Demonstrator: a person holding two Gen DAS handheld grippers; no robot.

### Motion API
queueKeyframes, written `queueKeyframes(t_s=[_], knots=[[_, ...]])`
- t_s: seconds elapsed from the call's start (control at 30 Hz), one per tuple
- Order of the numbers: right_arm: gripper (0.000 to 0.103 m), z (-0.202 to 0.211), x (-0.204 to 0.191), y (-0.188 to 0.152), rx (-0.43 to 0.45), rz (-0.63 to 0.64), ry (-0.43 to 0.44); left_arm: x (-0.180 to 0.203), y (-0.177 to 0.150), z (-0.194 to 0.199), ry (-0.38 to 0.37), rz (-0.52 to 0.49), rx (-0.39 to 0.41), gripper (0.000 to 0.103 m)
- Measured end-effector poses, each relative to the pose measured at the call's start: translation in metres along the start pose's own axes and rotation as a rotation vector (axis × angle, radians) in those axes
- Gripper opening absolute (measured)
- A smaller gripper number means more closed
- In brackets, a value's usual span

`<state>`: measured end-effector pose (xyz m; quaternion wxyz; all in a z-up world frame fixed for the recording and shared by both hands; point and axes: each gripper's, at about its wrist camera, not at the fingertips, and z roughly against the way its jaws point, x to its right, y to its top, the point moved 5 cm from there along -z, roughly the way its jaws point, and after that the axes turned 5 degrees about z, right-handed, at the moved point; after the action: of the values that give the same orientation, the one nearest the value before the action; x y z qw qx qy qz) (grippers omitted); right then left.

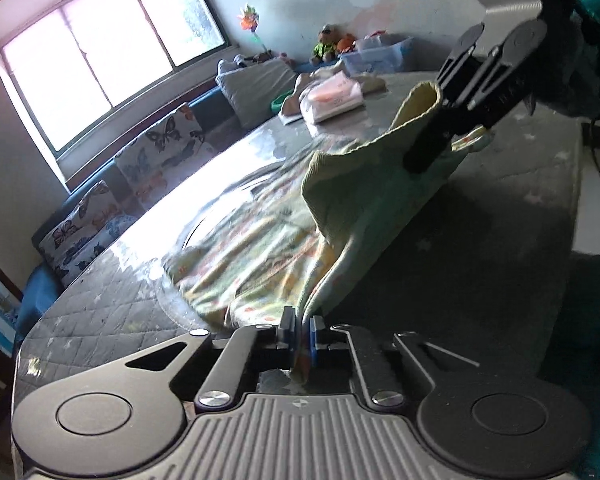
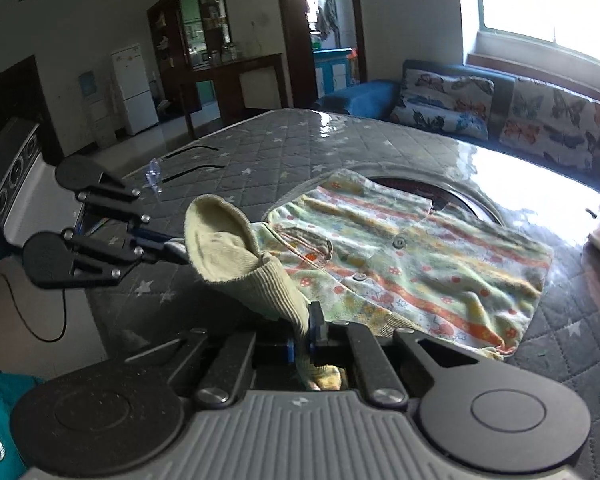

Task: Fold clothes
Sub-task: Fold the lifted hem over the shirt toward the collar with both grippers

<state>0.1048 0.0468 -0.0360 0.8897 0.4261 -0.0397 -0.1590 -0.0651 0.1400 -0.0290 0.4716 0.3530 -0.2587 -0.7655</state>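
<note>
A small patterned baby garment [image 2: 420, 256] with orange stripes and buttons lies on the grey quilted table [image 2: 280, 140]; it also shows in the left wrist view [image 1: 260, 248]. Its ribbed pale-green edge [image 2: 228, 256] is lifted off the table between both grippers. My left gripper [image 1: 300, 336] is shut on one end of that edge; it also appears in the right wrist view [image 2: 172, 248]. My right gripper [image 2: 304, 340] is shut on the other end of the edge; it shows in the left wrist view [image 1: 440, 140].
Folded clothes in plastic [image 1: 332, 96] lie at the table's far end. A blue sofa with butterfly cushions [image 2: 500, 112] runs along the window side. A round dark inset [image 2: 420, 192] lies under the garment. A cable [image 2: 40, 320] hangs off the table's edge.
</note>
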Motion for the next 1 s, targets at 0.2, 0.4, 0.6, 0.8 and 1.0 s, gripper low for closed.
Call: queueKeyframes(t_s=[0.2, 0.4, 0.6, 0.8, 1.0], knots=[[0.005, 0.034, -0.016, -0.007, -0.004, 0.021, 0.027, 0.014, 0.006, 0.036, -0.103, 0.013, 0.022, 0.007], [0.005, 0.067, -0.031, -0.012, -0.028, 0.029, 0.075, 0.022, 0.013, 0.076, -0.226, 0.062, 0.056, 0.007], [0.005, 0.063, -0.016, 0.010, -0.017, 0.049, 0.055, 0.005, 0.028, 0.061, -0.196, 0.118, 0.074, 0.007], [0.005, 0.037, 0.011, 0.044, -0.001, 0.101, 0.012, -0.032, 0.040, 0.028, -0.143, 0.222, 0.061, 0.007], [0.005, -0.006, 0.040, 0.070, -0.036, 0.128, 0.003, -0.068, 0.041, -0.011, -0.103, 0.297, 0.007, 0.007]])
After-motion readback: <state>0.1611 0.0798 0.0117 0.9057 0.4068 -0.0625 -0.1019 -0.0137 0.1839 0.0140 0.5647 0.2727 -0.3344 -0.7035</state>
